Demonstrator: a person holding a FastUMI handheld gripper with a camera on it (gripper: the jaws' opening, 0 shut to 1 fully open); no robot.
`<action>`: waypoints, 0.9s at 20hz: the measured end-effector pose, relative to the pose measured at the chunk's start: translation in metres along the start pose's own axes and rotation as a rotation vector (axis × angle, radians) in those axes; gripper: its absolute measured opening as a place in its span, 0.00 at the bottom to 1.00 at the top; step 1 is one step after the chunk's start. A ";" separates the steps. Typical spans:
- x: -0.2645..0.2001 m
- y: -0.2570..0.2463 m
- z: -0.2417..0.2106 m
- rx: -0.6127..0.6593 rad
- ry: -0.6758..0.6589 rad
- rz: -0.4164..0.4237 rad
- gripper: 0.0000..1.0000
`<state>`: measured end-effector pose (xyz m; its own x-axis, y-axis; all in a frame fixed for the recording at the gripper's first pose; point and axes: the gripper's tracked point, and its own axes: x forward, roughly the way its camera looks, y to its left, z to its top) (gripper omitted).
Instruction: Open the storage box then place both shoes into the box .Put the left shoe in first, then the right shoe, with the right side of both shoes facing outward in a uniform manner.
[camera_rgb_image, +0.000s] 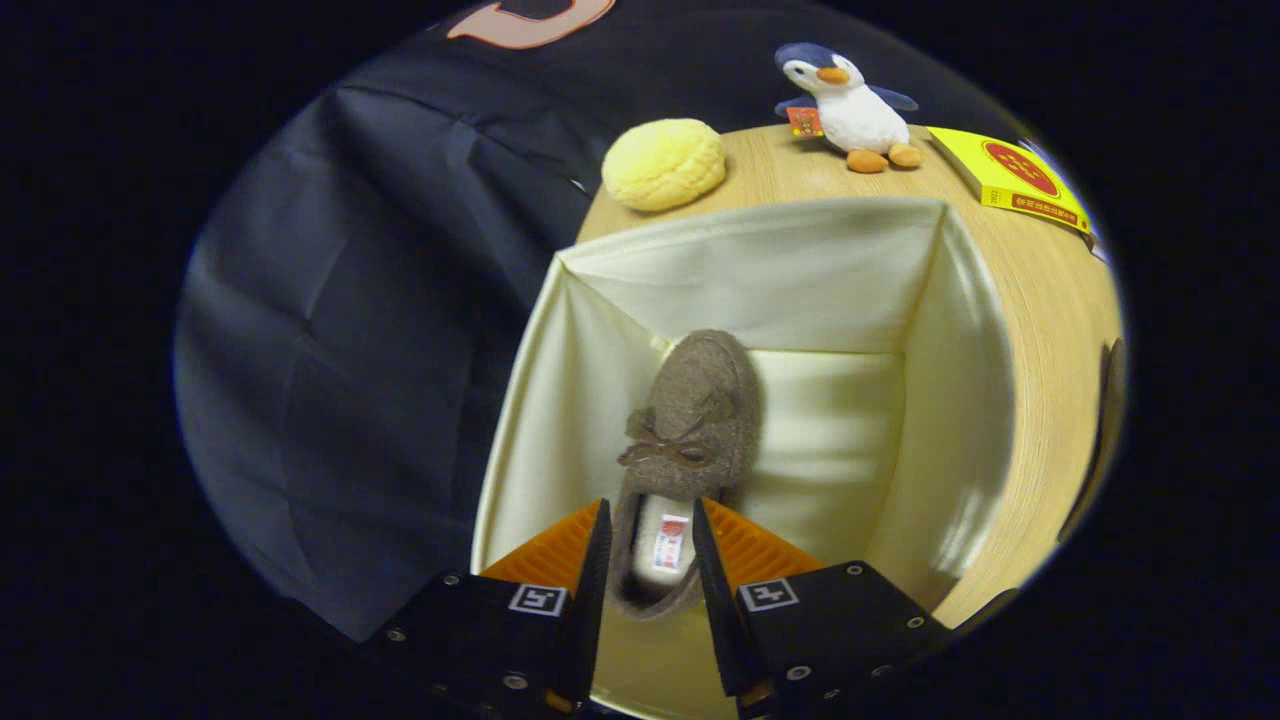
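One brown shoe (690, 440) hangs toe-first inside the open cream storage box (940, 400), its heel clamped between the gripper (647, 560) fingers. Beyond the box on the wooden table (1050, 300): one yellow bun toy (664, 164), one plush penguin (850, 105), one yellow book (1010, 175).

Gripper cam looks steeply down, close, into open box (760, 270) at frame centre; fingers (598, 570) at bottom, table (1040, 300) and far items upper right.

One shoe (688, 440), one storage box (760, 270), one penguin toy (850, 105), one bun (664, 163), one book (1010, 175)
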<state>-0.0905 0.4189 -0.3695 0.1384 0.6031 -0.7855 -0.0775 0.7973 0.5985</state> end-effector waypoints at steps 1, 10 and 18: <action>-0.016 -0.002 0.005 -0.012 -0.044 0.029 0.52; -0.149 -0.105 0.046 -0.183 -0.438 -0.047 0.95; -0.208 -0.290 0.013 -0.090 -0.498 -0.339 0.98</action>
<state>-0.0837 0.0619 -0.3776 0.6134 0.2499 -0.7492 -0.0285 0.9550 0.2952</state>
